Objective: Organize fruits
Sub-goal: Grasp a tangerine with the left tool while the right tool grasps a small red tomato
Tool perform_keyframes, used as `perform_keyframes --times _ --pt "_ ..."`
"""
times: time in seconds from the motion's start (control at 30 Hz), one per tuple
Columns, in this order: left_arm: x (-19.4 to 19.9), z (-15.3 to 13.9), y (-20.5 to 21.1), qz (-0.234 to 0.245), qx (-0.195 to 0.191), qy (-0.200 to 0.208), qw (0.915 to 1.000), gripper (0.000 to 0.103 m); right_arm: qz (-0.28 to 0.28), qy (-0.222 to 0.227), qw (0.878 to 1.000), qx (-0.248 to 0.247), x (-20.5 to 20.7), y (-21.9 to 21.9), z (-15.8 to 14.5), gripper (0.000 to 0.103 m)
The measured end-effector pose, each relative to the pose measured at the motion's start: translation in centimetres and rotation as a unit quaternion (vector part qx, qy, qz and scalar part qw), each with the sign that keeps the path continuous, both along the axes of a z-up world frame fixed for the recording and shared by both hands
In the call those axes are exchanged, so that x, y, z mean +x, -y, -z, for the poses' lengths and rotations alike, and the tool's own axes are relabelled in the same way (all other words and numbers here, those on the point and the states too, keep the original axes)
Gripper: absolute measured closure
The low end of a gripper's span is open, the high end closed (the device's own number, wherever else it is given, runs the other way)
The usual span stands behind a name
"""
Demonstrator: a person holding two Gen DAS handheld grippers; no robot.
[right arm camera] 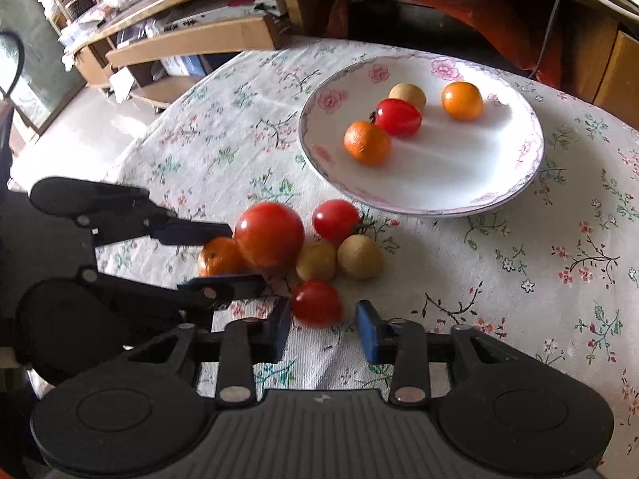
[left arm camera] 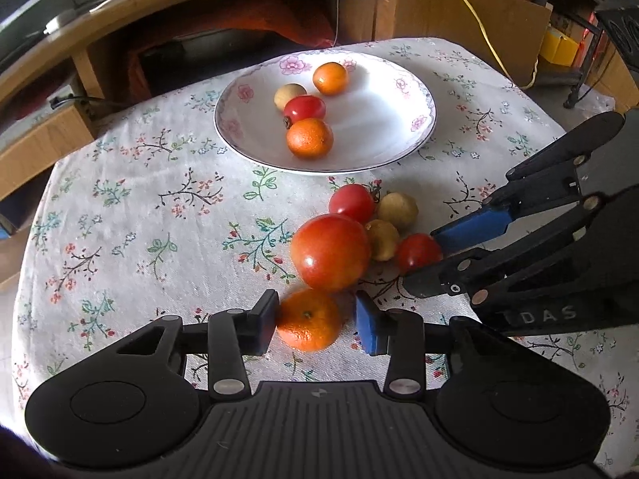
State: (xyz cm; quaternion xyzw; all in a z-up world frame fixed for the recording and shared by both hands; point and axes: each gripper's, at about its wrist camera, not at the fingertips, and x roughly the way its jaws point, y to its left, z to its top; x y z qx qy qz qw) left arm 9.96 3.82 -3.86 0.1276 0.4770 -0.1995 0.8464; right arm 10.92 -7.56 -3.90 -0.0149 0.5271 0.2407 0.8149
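Observation:
My left gripper (left arm camera: 315, 321) is shut on a mandarin (left arm camera: 309, 319) that rests on the floral tablecloth; the right wrist view shows both fingers against this fruit (right arm camera: 219, 257). Just beyond it lies a large tomato (left arm camera: 330, 251), then a cherry tomato (left arm camera: 351, 202) and two tan round fruits (left arm camera: 397, 211). My right gripper (right arm camera: 323, 325) is shut on another cherry tomato (right arm camera: 317, 303), pinched at the fingertips; the same gripper (left arm camera: 421, 259) comes in from the right in the left wrist view. Farther back, a white flowered plate (left arm camera: 239, 135) holds two mandarins, a red tomato and a tan fruit.
The two grippers sit close side by side at the fruit pile. The cloth-covered table (left arm camera: 139, 219) drops off at its left and near edges. Wooden desk shelves (left arm camera: 48, 143), boxes and a yellow cable (left arm camera: 475, 16) stand behind the table.

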Motion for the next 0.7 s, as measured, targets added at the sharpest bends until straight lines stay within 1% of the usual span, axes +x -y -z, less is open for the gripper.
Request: perform_keyframes --times 0.07,0.13,0.2,0.27,0.33,0.57,0.63,0.7 --pt "-0.07 -0.02 -0.01 -0.001 0.001 -0.001 1.0000 0.054 -0.005 0.008 1.000 -0.009 -0.21 -0.13 -0.06 0.074" --pt "-0.22 -0.09 0.10 0.000 0.004 -0.003 1.0000 0.054 -0.006 0.007 1.000 -0.010 -0.23 -0.02 -0.11 0.074" --pt "-0.44 -0.13 0.24 0.002 0.008 -0.003 1.0000 0.050 -0.006 0.006 1.000 -0.012 -0.22 0.08 -0.14 0.075" --pt "-0.57 0.06 0.32 0.005 0.011 -0.003 0.9999 0.042 -0.007 0.007 1.000 -0.015 -0.34 0.07 -0.20 0.075" --pt "-0.52 0.11 0.24 0.004 0.011 -0.001 0.9999 0.040 -0.010 0.005 1.000 -0.015 -0.49 0.04 -0.21 0.075" --pt "-0.48 0.02 0.33 0.000 0.012 -0.002 0.9999 0.042 -0.002 0.003 1.000 -0.011 -0.30 0.34 -0.10 0.074" --pt "-0.42 0.01 0.26 -0.002 0.007 -0.006 1.0000 0.045 -0.007 0.006 1.000 -0.014 -0.30 0.27 -0.07 0.074" --pt "-0.41 -0.08 0.25 -0.007 0.005 -0.010 0.9999 0.050 -0.007 0.010 1.000 -0.014 -0.42 0.26 -0.04 0.074"
